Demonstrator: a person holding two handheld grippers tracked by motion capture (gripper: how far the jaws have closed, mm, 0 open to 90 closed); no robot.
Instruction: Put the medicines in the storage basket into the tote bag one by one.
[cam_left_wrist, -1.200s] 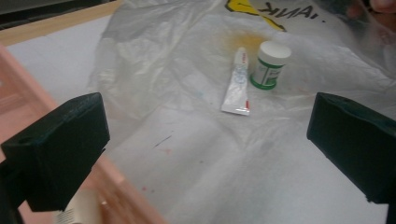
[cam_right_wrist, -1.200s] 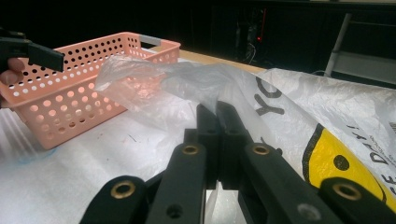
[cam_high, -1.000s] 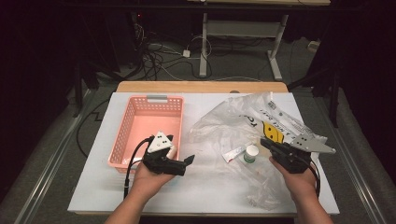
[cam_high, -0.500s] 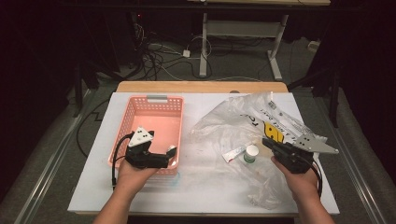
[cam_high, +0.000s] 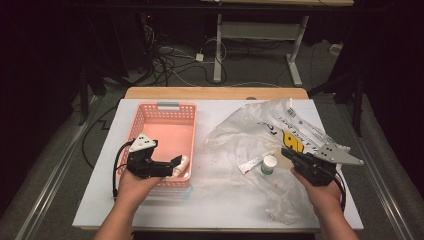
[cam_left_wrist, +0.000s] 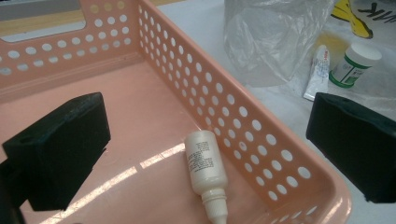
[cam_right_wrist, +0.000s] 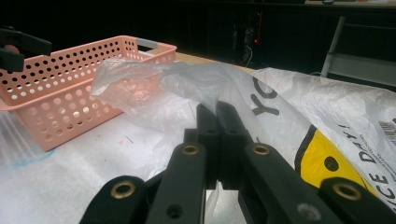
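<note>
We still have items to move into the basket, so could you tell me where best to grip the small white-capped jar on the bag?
Probably across the jar body below the cap, from above: it stands upright, with the tube lying close on one side.

Left gripper (cam_high: 176, 162) over pink basket (cam_high: 145, 116) near corner, small white bottle (cam_high: 182, 165) at its tips. Right gripper (cam_high: 287, 154) on plastic bag (cam_high: 240, 131), beside white-capped jar (cam_high: 268, 164).

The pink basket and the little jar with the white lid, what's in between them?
In the high view, between the pink basket and the jar lie bare table, clear plastic bag and a small white tube beside the jar.
</note>
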